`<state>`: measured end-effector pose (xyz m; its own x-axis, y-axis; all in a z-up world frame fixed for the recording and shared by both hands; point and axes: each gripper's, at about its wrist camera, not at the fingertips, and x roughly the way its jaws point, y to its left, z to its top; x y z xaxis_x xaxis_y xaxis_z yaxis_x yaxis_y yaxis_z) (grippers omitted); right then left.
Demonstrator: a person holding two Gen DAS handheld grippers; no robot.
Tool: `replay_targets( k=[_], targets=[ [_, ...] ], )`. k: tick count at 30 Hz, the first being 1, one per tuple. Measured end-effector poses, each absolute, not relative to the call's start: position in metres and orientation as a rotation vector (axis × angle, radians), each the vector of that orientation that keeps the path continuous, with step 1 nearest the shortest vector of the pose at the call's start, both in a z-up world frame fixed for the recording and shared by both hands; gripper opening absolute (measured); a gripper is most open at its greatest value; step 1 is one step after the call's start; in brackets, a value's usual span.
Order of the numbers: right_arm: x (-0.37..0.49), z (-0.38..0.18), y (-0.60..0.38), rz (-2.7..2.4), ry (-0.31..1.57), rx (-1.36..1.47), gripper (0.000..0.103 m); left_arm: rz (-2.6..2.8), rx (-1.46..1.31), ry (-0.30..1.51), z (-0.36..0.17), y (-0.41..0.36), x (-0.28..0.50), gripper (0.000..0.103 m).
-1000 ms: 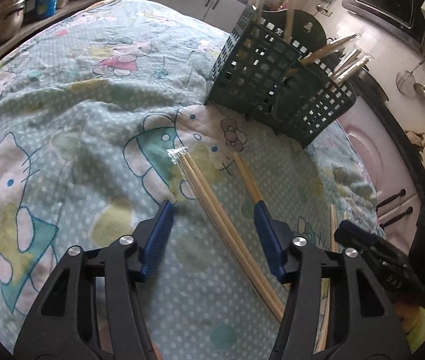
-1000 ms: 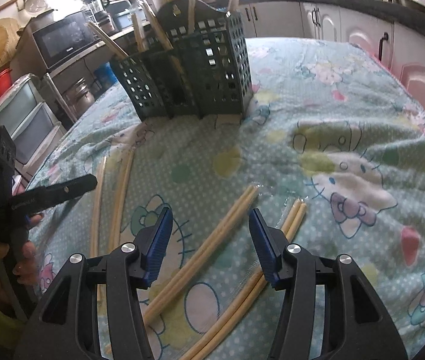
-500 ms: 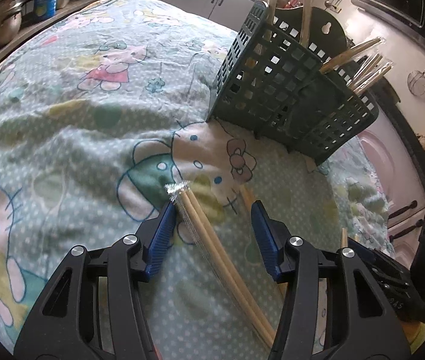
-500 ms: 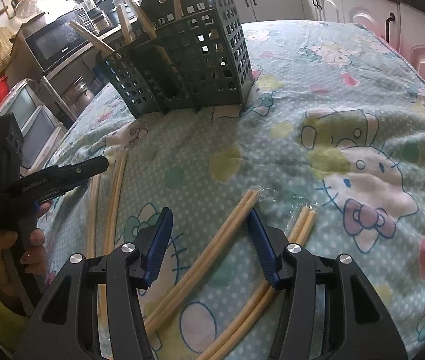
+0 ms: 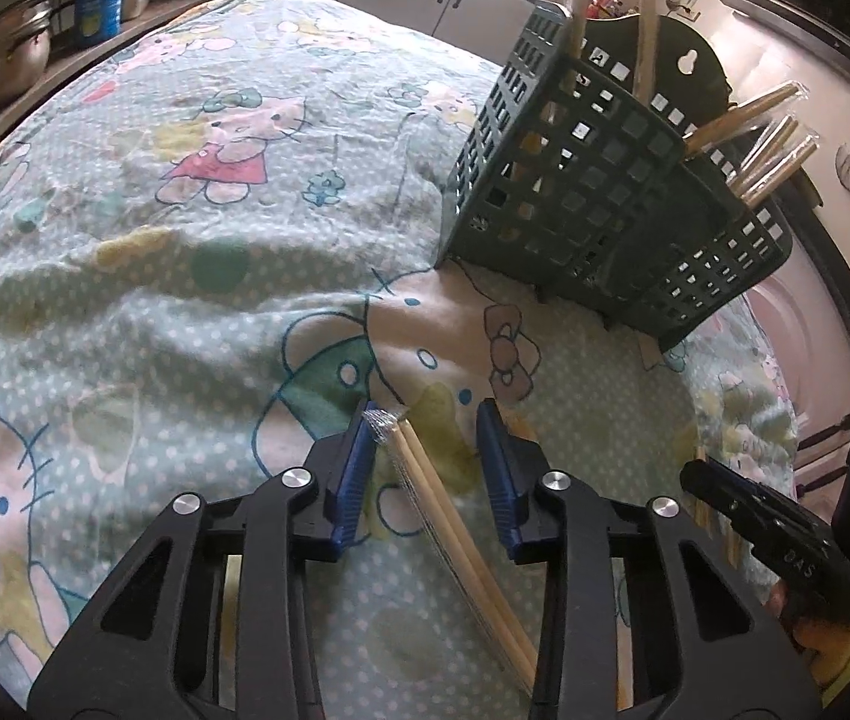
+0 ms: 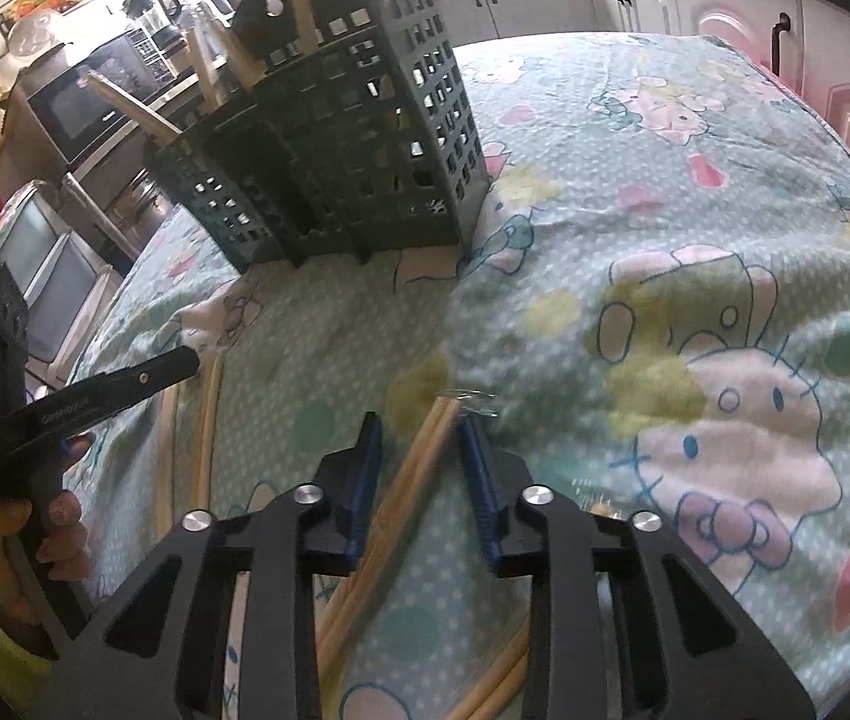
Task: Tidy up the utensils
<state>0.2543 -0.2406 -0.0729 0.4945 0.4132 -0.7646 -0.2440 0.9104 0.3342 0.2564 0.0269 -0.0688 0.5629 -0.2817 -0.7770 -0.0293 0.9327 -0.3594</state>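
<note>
A dark green slotted utensil holder stands on the cartoon-print cloth; it also shows in the right wrist view with several wrapped chopsticks in it. My left gripper is open, low over the cloth, its blue pads on either side of a plastic-wrapped pair of wooden chopsticks. My right gripper is open and straddles another wrapped pair of chopsticks. More loose chopsticks lie to the left, by the other gripper.
The cloth is wrinkled and covers the whole table. The right gripper's handle shows at the lower right of the left wrist view. Kitchen cabinets, a microwave and hanging ladles surround the table.
Both grippers have moved forward and down toward the cloth. Each pair of chopsticks now lies between open pads, tips level with the fingertips. The holder looks nearer.
</note>
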Motion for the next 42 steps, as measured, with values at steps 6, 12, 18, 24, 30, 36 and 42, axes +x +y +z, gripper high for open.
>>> replay_targets(
  k=[6, 12, 18, 24, 30, 36, 42],
  targets=[
    [0.262, -0.072, -0.234, 0.386, 0.962, 0.159, 0.012, -0.129, -0.356, 0.966, -0.070, 0.030, 0.262, 0.011],
    [0.268, -0.066, -0.230, 0.407, 0.953, 0.187, 0.010, -0.138, -0.389, 0.975, -0.070, 0.038, 0.266, 0.003],
    [0.263, -0.046, -0.222, 0.448, 0.908, 0.177, 0.008, -0.165, -0.398, 0.946, -0.056, 0.043, 0.262, 0.002],
    [0.254, -0.013, -0.218, 0.488, 0.829, 0.172, 0.006, -0.202, -0.391, 0.869, -0.022, 0.041, 0.255, 0.001],
    [0.244, 0.025, -0.218, 0.509, 0.723, 0.167, 0.006, -0.244, -0.371, 0.765, 0.025, 0.035, 0.252, 0.001],
    [0.237, 0.055, -0.224, 0.521, 0.639, 0.166, 0.006, -0.275, -0.344, 0.674, 0.071, 0.025, 0.252, 0.001],
    [0.233, 0.080, -0.228, 0.518, 0.561, 0.158, 0.006, -0.314, -0.321, 0.606, 0.107, 0.013, 0.256, 0.001]
  ],
)
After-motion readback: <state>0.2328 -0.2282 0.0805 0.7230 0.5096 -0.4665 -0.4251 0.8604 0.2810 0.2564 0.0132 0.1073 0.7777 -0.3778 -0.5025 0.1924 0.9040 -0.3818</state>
